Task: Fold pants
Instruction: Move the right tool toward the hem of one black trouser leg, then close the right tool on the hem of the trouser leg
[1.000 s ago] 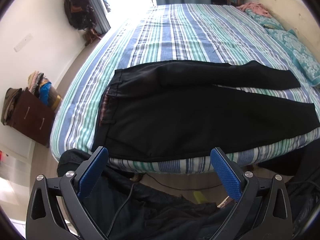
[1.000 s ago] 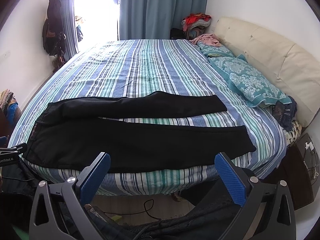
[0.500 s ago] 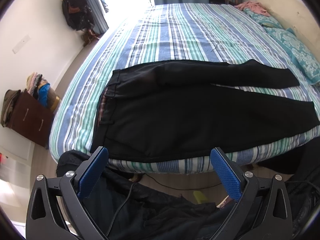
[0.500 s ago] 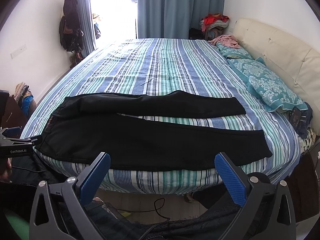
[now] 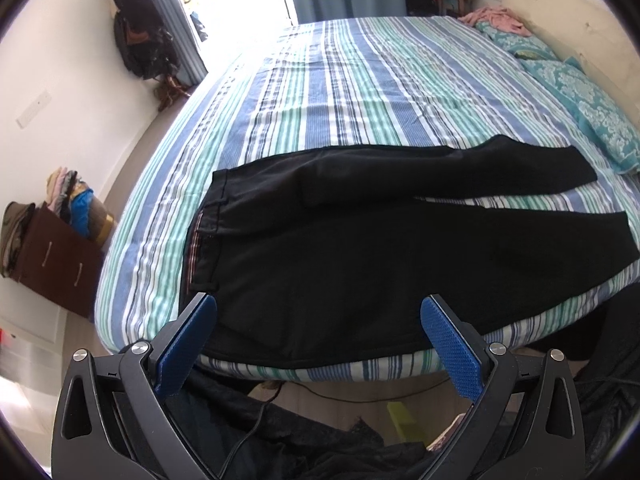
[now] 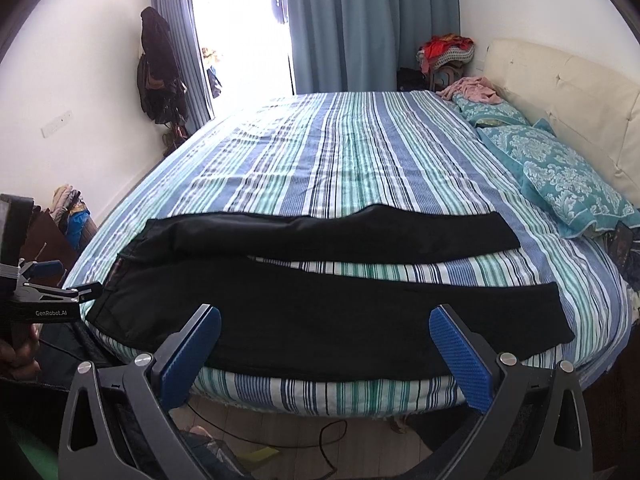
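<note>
Black pants (image 5: 360, 248) lying flat near the front edge of striped bedspread (image 5: 360, 80), waistband to the left, both legs running rightward and splitting apart with a strip of stripes showing between them; near leg reaching almost to the mattress edge. Brown drawer unit (image 5: 56, 256) standing at far left against the wall, stacked clothing (image 5: 70, 196) sitting on top. Dark coats (image 5: 136, 40) hanging on the left wall beside the bright doorway. Left gripper (image 5: 319, 320) hovering just off the bed edge in front of the seat area of the pants, blue pads (image 5: 188, 340) spread wide, holding nothing, not touching the cloth. Same left gripper appearing at the left edge of the right wrist view, gripped by a hand (image 6: 18, 356), hanging beside the waistband. Right gripper (image 6: 325, 332) hovering before the near leg, roughly mid-length, jaws likewise spread wide and empty, clear of the fabric. Blue curtains (image 6: 372, 24) hanging at the back. Pile of red and grey laundry (image 6: 444, 50) sitting in the far corner. Teal patterned pillows (image 6: 568, 184) resting at right against cream headboard (image 6: 560, 88), pink garment (image 6: 476, 88) lying on the farthest pillow.
</note>
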A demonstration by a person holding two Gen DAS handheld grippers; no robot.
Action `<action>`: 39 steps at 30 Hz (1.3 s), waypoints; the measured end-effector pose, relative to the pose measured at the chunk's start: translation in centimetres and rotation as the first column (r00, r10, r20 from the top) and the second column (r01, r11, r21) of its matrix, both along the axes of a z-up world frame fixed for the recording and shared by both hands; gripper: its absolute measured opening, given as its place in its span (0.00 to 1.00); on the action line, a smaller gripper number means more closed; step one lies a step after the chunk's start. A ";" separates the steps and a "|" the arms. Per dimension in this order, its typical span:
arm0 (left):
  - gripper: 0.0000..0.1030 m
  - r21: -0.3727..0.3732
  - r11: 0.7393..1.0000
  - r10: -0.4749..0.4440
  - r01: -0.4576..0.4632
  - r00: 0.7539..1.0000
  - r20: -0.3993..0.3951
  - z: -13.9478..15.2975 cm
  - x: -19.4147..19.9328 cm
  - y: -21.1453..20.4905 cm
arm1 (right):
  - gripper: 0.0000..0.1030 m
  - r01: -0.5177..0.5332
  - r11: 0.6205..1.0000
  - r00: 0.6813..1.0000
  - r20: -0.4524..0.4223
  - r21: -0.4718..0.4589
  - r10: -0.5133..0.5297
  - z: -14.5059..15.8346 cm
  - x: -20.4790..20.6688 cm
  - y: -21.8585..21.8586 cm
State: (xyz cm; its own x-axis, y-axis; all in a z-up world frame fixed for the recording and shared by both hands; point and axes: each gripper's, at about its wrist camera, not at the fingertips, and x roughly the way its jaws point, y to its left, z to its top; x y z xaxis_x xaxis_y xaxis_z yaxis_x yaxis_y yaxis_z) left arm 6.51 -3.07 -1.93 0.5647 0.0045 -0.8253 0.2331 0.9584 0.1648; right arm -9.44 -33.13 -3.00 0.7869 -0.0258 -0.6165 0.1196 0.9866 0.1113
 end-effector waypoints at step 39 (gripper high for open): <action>0.99 0.051 0.997 0.067 -0.059 0.983 -0.172 -6.4 9.1 -7.5 | 0.16 0.023 0.997 0.905 -0.425 0.069 0.008 -7.5 37.6 -40.9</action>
